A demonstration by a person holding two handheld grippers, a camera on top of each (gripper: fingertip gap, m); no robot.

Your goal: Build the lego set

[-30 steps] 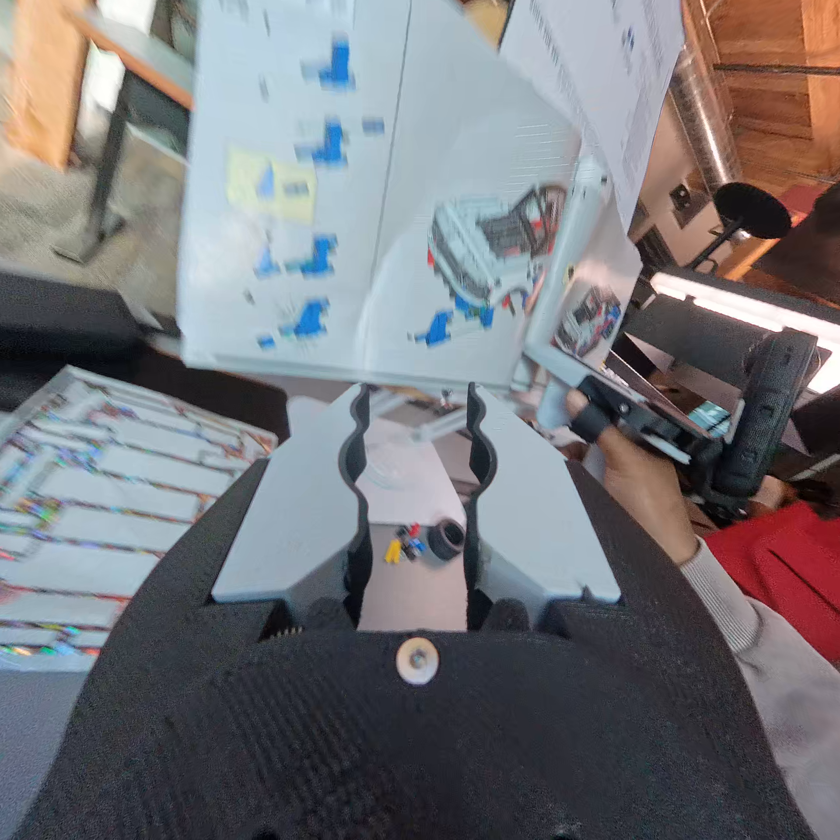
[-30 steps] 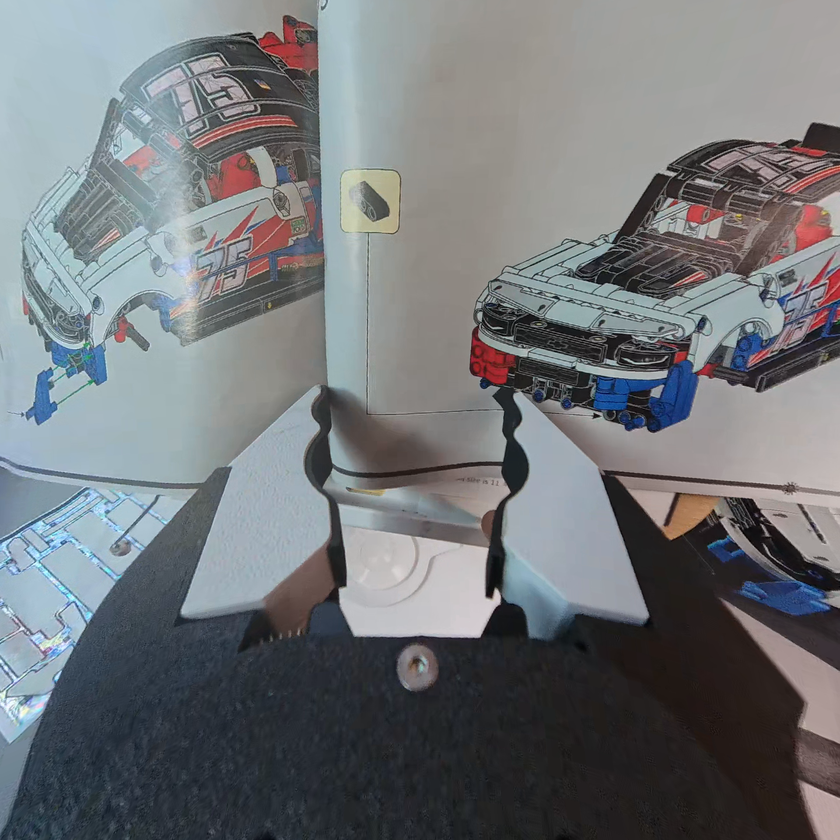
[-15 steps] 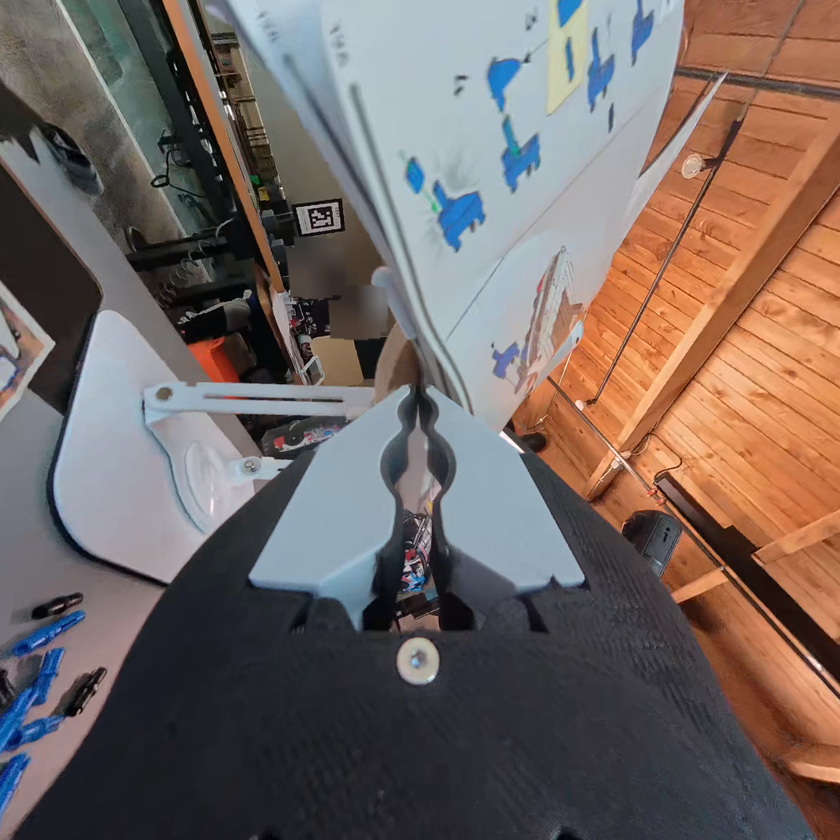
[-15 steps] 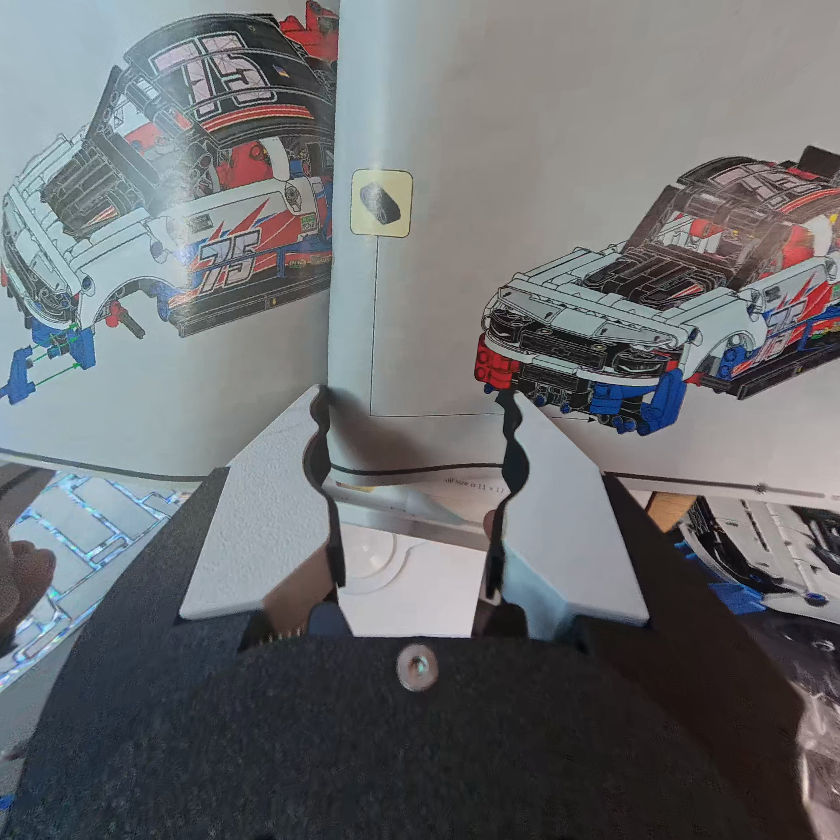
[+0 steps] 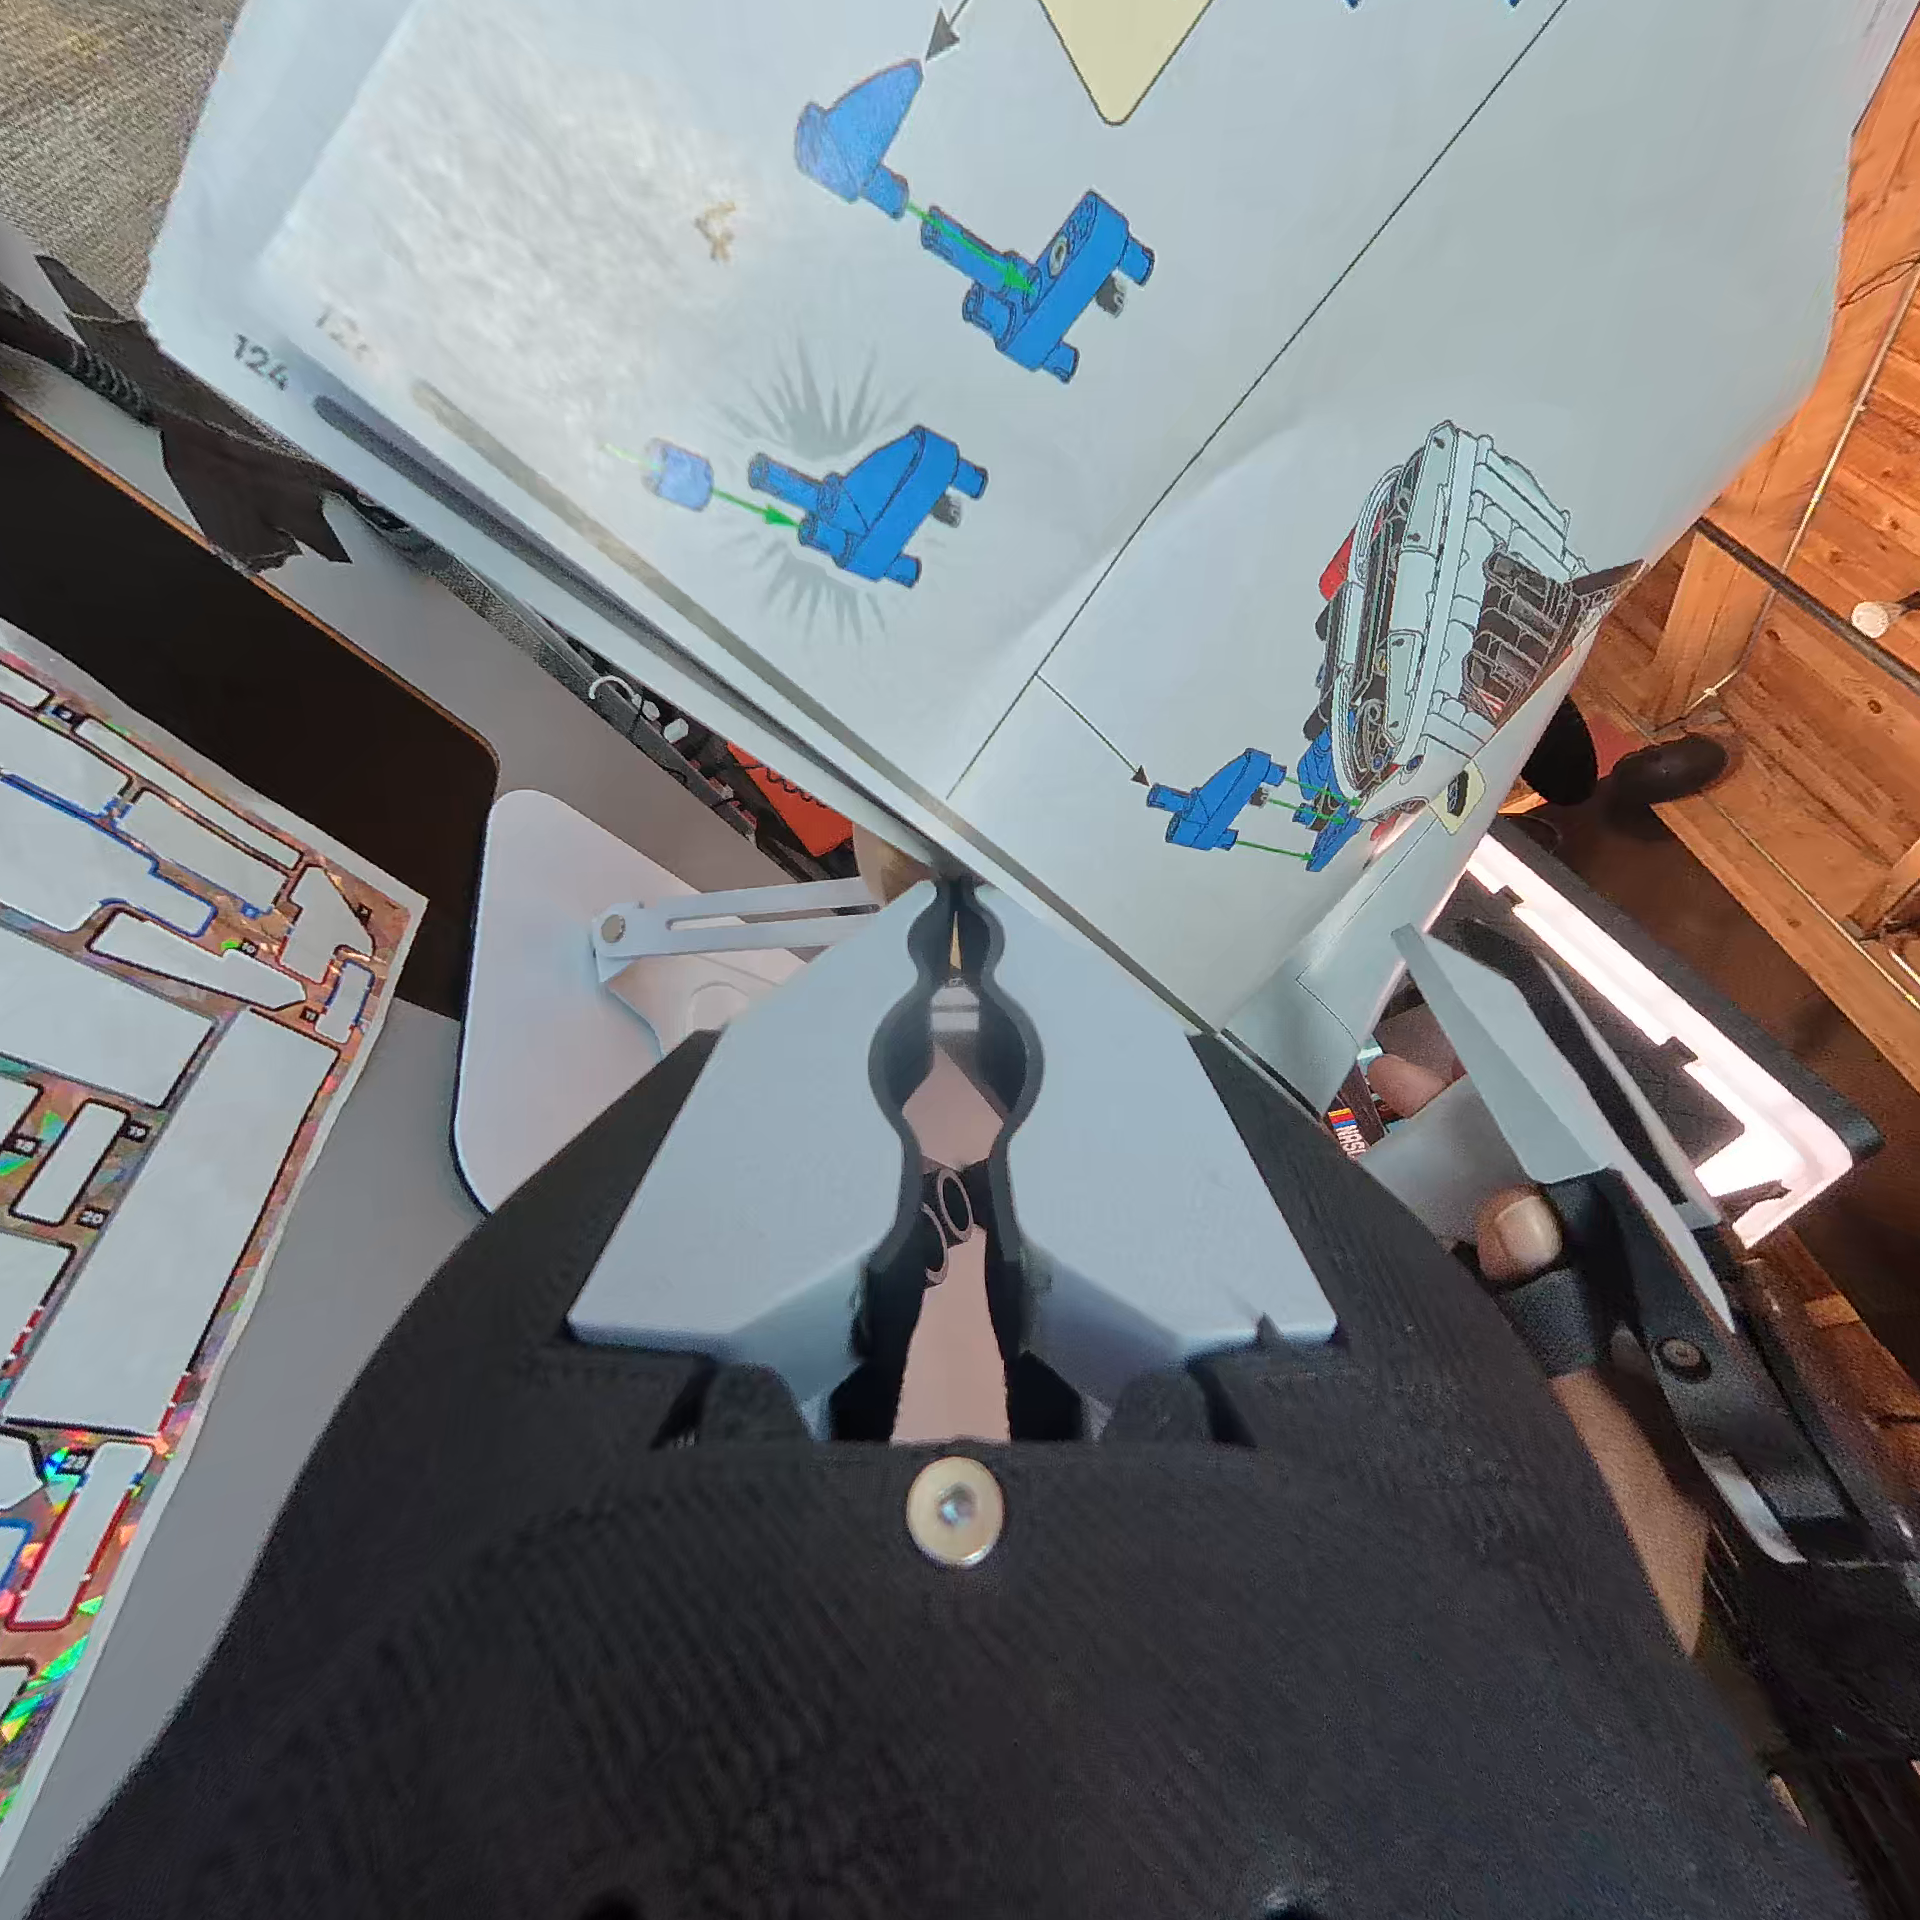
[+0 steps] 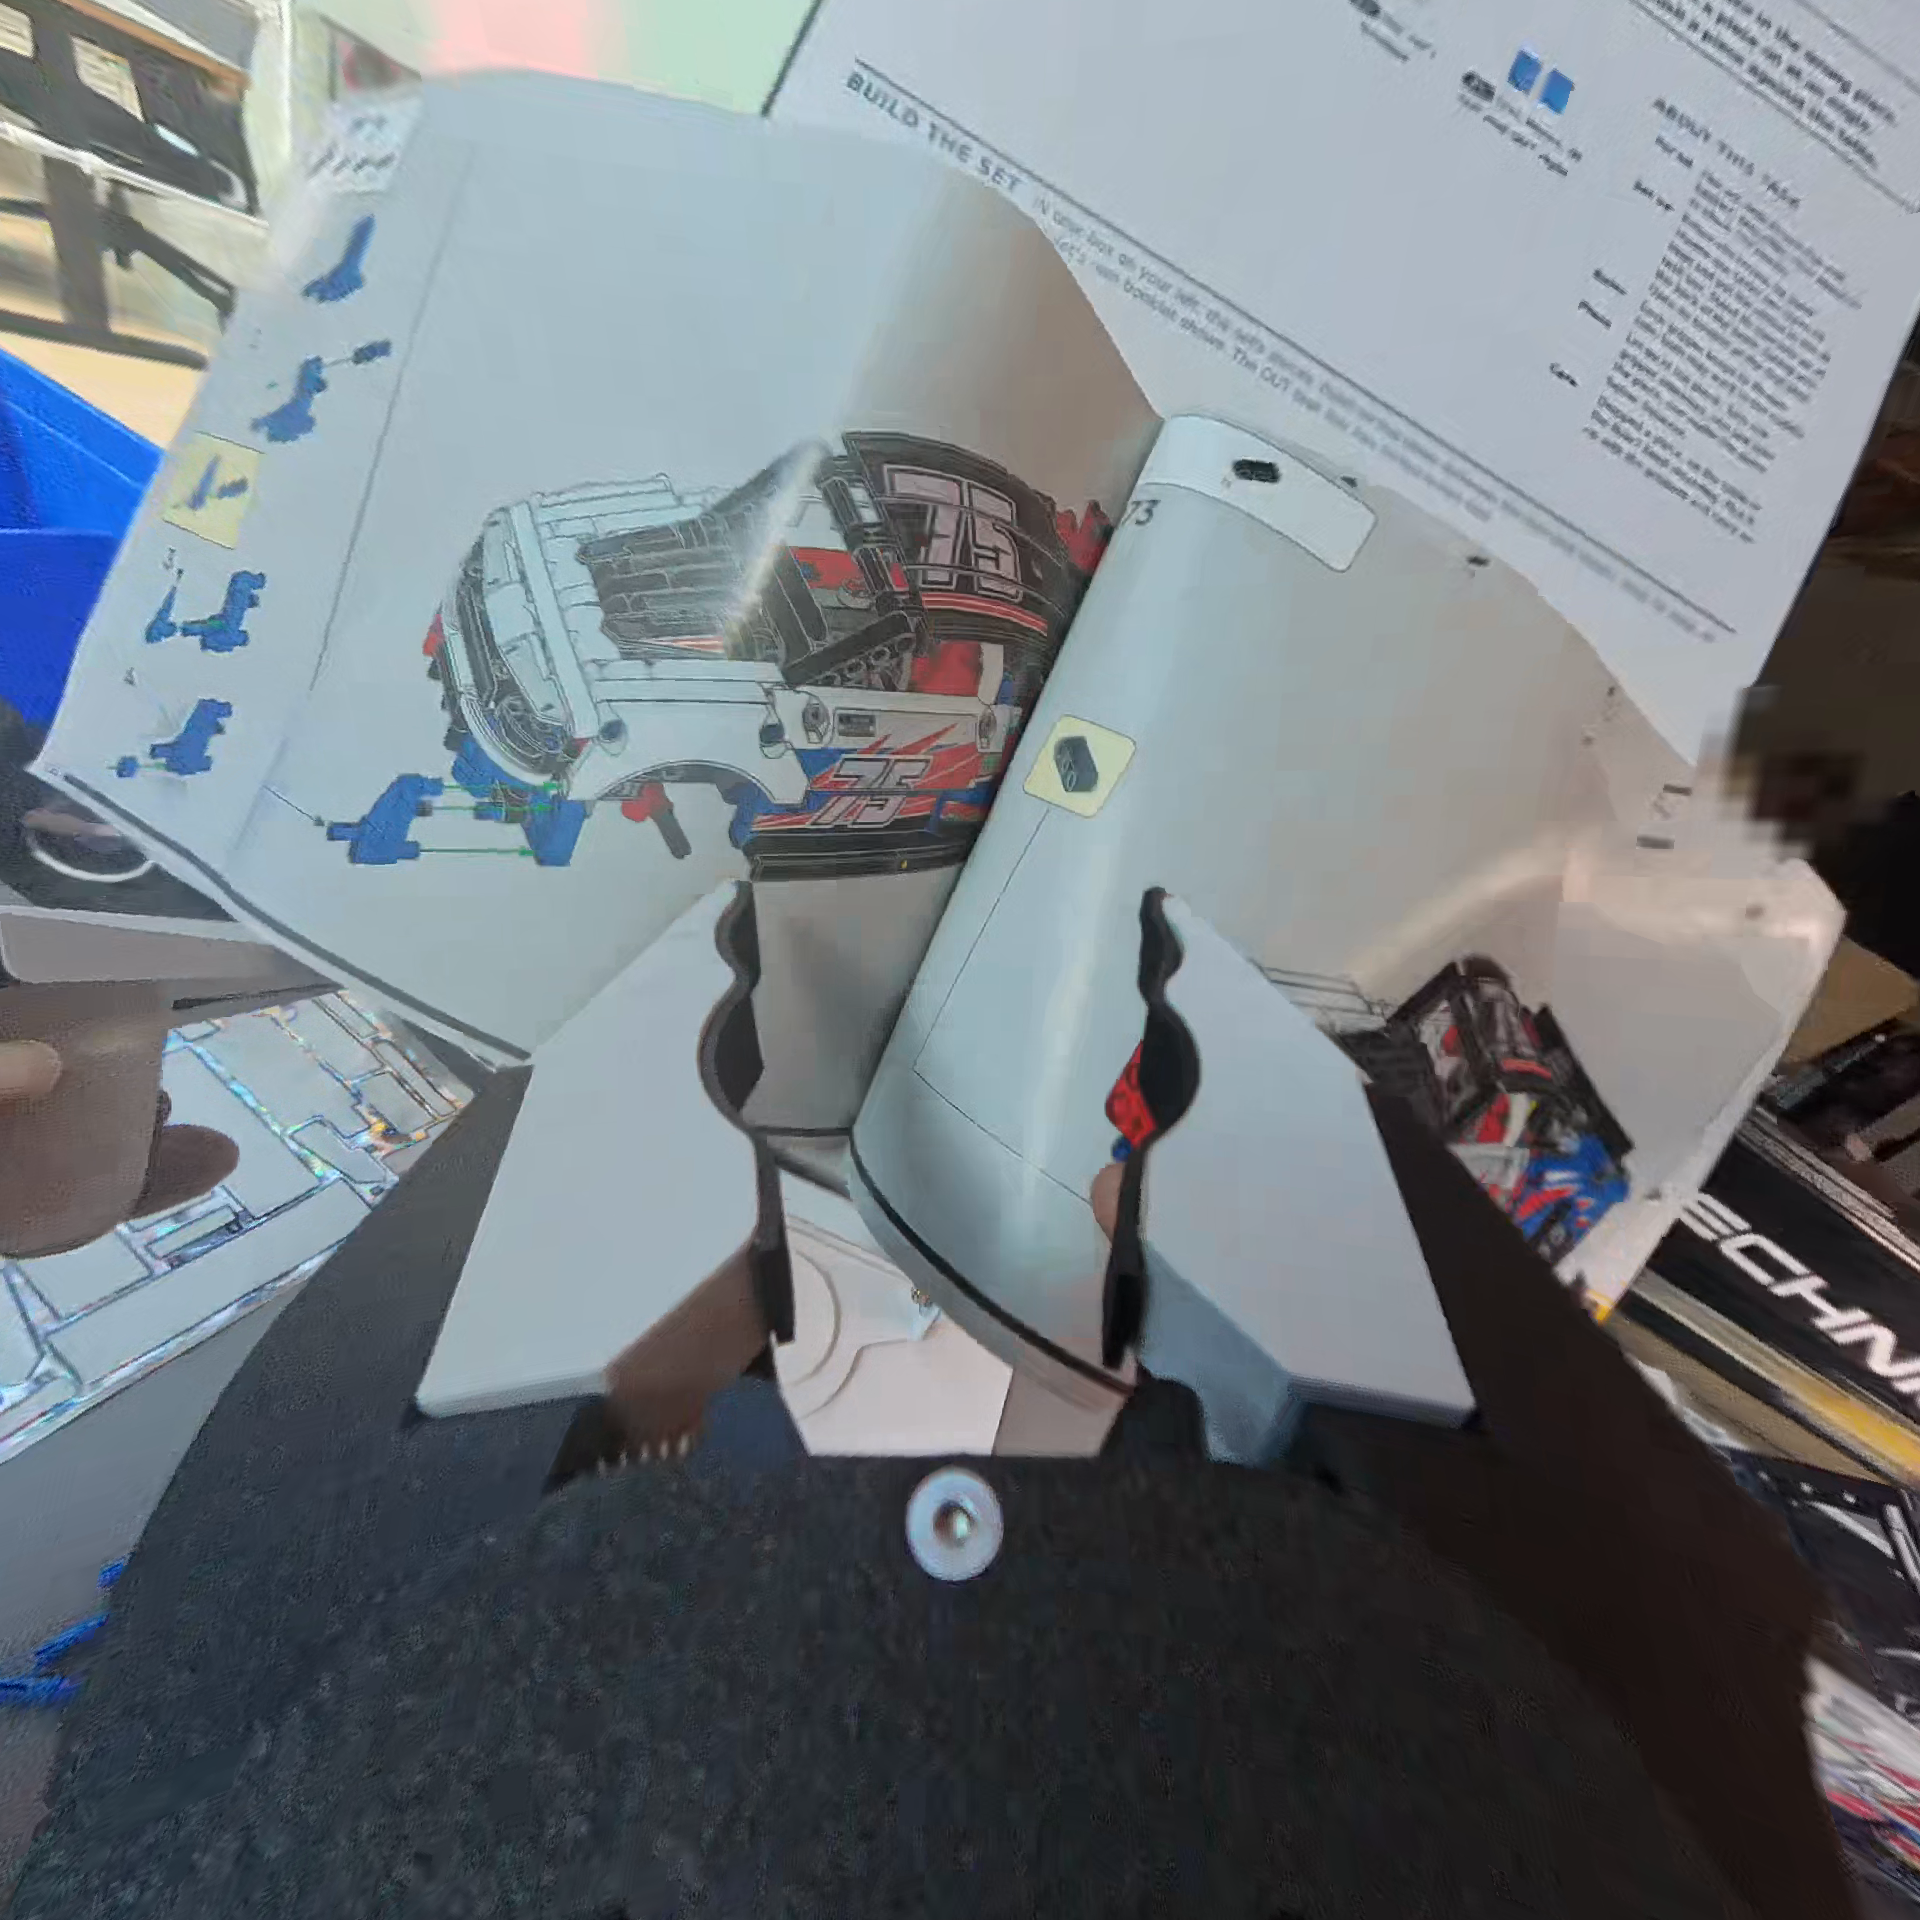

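The pale grey fingers [image 5: 800,1122] of the left gripper [image 5: 954,904] sit at the centre of the left wrist view, tips pressed together on the lower edge of the open paper instruction booklet [image 5: 727,343], which fills the upper half of that frame. In the right wrist view, the right gripper [image 6: 940,904] stands with its jaws wide apart at centre frame, with the booklet's curling right-hand page [image 6: 1299,831] bowing down between them; whether they touch it cannot be told. A shiny holographic sticker sheet [image 5: 156,1039] lies flat at the left edge of the left view. The booklet looks light, thin and floppy, its glossy pages likely to slip or crease, so a hold near the spine or lower margin seems safest.
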